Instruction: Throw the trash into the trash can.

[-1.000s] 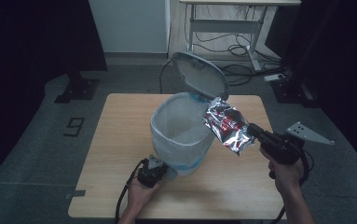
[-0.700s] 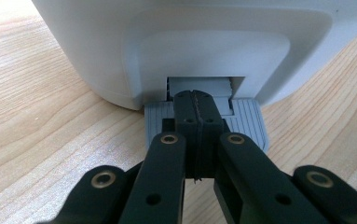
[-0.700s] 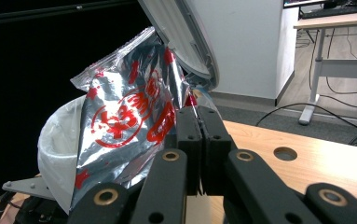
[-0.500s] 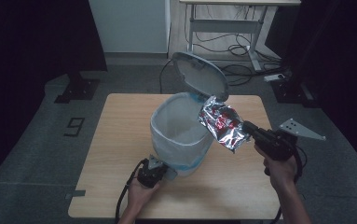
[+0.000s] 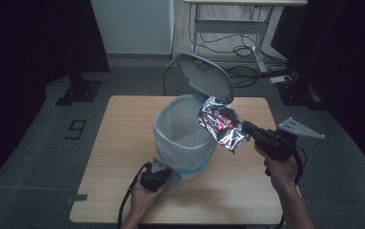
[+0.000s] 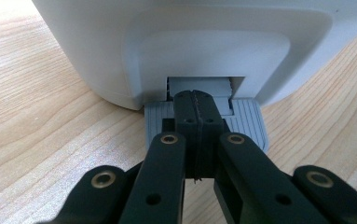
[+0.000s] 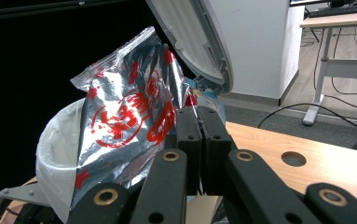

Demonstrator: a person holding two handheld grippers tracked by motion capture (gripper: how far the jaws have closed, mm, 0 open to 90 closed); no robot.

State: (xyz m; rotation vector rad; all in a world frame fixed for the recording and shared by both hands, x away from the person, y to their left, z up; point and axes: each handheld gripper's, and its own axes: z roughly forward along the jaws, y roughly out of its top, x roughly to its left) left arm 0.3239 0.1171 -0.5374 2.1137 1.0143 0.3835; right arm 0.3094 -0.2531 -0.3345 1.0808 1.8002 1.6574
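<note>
Since one second ago, my right gripper [image 5: 248, 128] has carried the silver bag with red print [image 5: 221, 124] a little closer to the bin [image 5: 182, 138], and now the bag's far corner hangs over the rim of the white liner [image 7: 57, 154]. Its jaws are clenched on the near edge of the bag, and the bag is in the air, tilted, just below the raised lid [image 5: 204, 76]. My left gripper [image 6: 197, 105] did not move. Its jaws are pressed together with nothing between them, and their tips rest on the grey pedal [image 6: 246, 119] at the foot of the bin. The bin stands near the middle of the wooden table [image 5: 118, 143], with its lid open.
</note>
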